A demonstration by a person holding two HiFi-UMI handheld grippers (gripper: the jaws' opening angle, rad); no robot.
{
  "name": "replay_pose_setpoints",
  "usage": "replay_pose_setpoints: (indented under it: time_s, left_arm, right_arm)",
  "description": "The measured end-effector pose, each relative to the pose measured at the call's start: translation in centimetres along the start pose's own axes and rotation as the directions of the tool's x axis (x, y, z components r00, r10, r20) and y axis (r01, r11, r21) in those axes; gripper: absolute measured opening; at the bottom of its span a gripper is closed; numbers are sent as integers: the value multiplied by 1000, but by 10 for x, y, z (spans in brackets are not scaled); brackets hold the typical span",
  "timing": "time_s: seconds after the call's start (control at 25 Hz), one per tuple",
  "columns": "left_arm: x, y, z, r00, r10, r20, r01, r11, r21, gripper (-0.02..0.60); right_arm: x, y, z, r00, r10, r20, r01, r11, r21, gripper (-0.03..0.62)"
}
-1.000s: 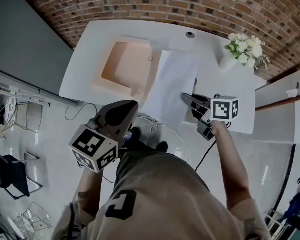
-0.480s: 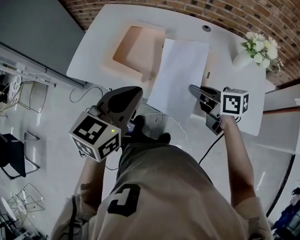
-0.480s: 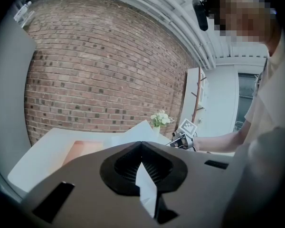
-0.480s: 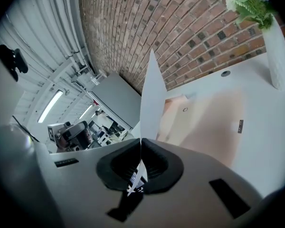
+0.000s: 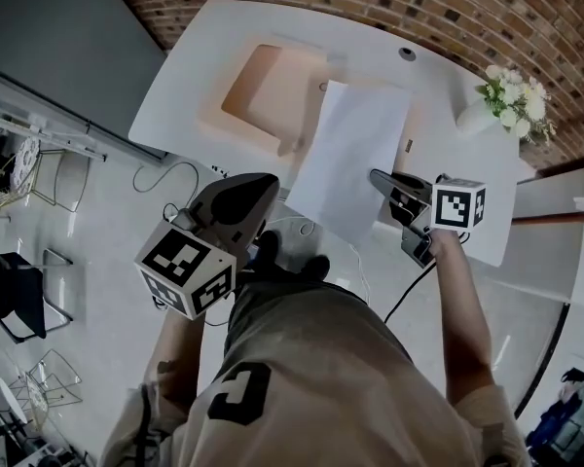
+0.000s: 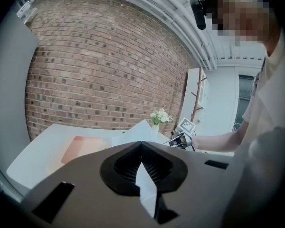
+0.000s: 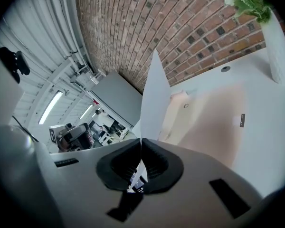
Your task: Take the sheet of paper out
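The sheet of paper (image 5: 348,154) is judged light, thin and limp. It can be creased by little force and could slide out of a weak pinch, so it is best taken flat at an edge near a corner. It is so taken: the right gripper (image 5: 375,176) is closed on its near edge, and the sheet rises ahead of the jaws. A pale orange folder (image 5: 263,90) lies on the white table (image 5: 190,76) beyond the tips. The right forearm is stretched forward, with the gripper tilted slightly down. The left gripper (image 5: 270,180) is held back near the body, off the table edge, and is likewise tilted slightly down. Its jaws are seen together at the tips. A pale sliver behind them cannot be identified, but nothing seems to be held.
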State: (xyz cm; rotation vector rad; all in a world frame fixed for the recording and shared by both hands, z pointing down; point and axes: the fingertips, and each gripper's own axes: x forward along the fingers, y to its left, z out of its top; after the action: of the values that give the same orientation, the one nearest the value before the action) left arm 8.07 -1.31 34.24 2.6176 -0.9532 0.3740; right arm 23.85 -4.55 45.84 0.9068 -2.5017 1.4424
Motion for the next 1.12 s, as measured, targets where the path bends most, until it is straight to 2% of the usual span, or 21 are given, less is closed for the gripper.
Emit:
replay_pose_setpoints:
  time_s: [0.12,0.4,0.76,1.04,1.12]
  left_arm:
    - [-4,-4,-9,999,-36,-19,36,999,-1,14]
    - [-13,6,-16,998,-58,-31,58,998,0,14]
    - [-37,40,-20,994,-101,-29,101,995,-7,14]
    - [-59,62,-22,986,-169,-7,168,983,-71,14]
    - [-66,67,-23,984,-176,-8,175,983,-63,14]
  right_arm:
    - [-6,-5,7,999,-21,33,20,1000,22,25]
    - [-5,3,9,998,-44,47,42,999,30,25]
    - [16,32,-5,995,-75,66,72,996,45,25]
    - [18,48,-24,979,-187,80,185,982,31,25]
    - [20,55,-29,976,-200,89,198,980,27,25]
